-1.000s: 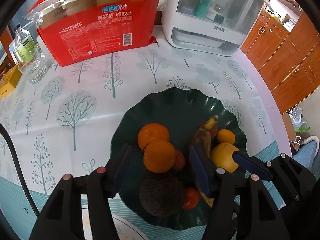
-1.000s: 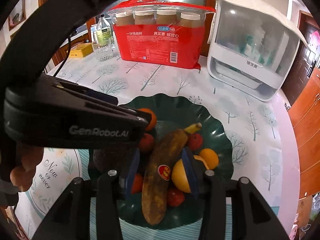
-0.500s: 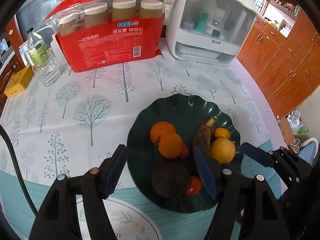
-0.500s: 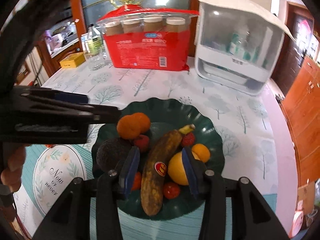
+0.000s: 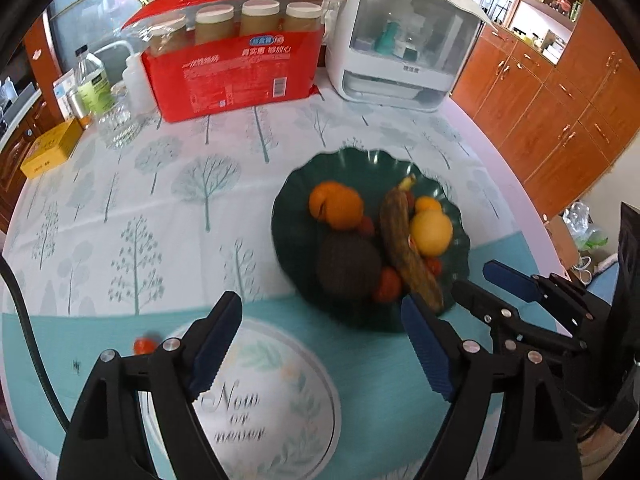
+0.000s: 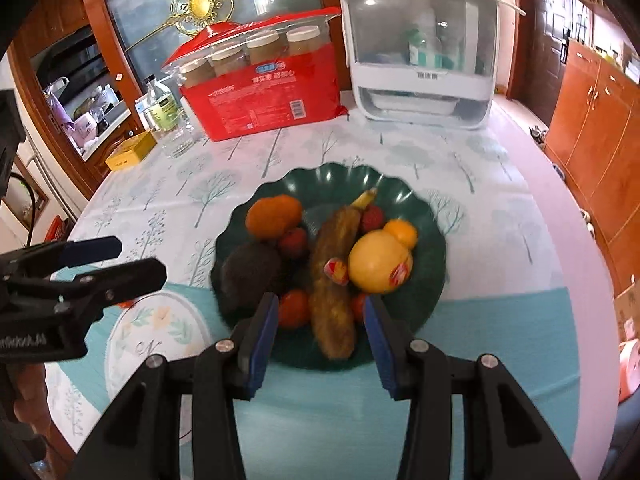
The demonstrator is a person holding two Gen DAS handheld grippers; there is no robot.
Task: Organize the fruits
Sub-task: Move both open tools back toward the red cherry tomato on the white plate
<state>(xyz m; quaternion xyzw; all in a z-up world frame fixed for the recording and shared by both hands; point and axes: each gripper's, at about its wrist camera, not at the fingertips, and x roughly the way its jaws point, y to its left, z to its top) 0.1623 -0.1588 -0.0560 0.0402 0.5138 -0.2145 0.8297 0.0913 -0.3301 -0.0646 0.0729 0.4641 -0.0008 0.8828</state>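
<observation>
Plate (image 5: 452,208) & fruit motion-blurred; small red fruit (image 5: 145,345) partly behind left fingers (image 5: 216,340).

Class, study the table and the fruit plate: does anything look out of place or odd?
Yes. One small red fruit lies alone on the tablecloth, apart from the green plate holding the rest. The banana is badly browned.

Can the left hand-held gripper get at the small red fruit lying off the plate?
Probably yes. The red fruit lies alone on the cloth, just left of the left hand-held gripper, whose jaws have just been opening and hold nothing.
</observation>
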